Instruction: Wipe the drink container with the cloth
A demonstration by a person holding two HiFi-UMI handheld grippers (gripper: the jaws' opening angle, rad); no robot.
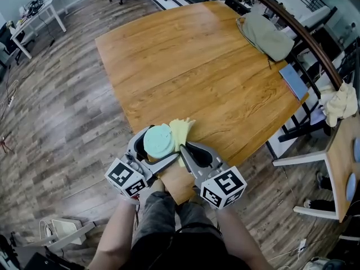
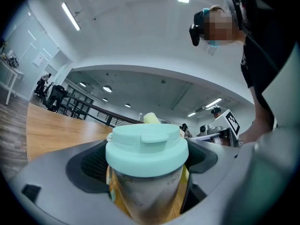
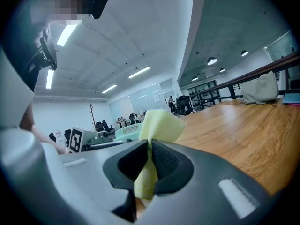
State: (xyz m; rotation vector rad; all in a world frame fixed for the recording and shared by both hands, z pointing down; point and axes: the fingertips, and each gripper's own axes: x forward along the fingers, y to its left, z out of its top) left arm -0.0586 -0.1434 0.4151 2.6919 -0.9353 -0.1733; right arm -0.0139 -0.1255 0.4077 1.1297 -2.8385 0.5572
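Head view, lower centre | left gripper (image 2: 146,172) clamped on drink container (image 1: 158,141) | right gripper (image 3: 149,161) pinching yellow cloth (image 1: 181,129) beside it | wipe step — next, probably pressing cloth against container

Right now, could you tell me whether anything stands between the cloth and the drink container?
Nothing visible does: the cloth, pinched in the right gripper, sits right beside the lid of the drink container, which the left gripper holds.

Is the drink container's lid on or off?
On: the mint-green lid caps the drink container, seated evenly around its rim in the left gripper view.
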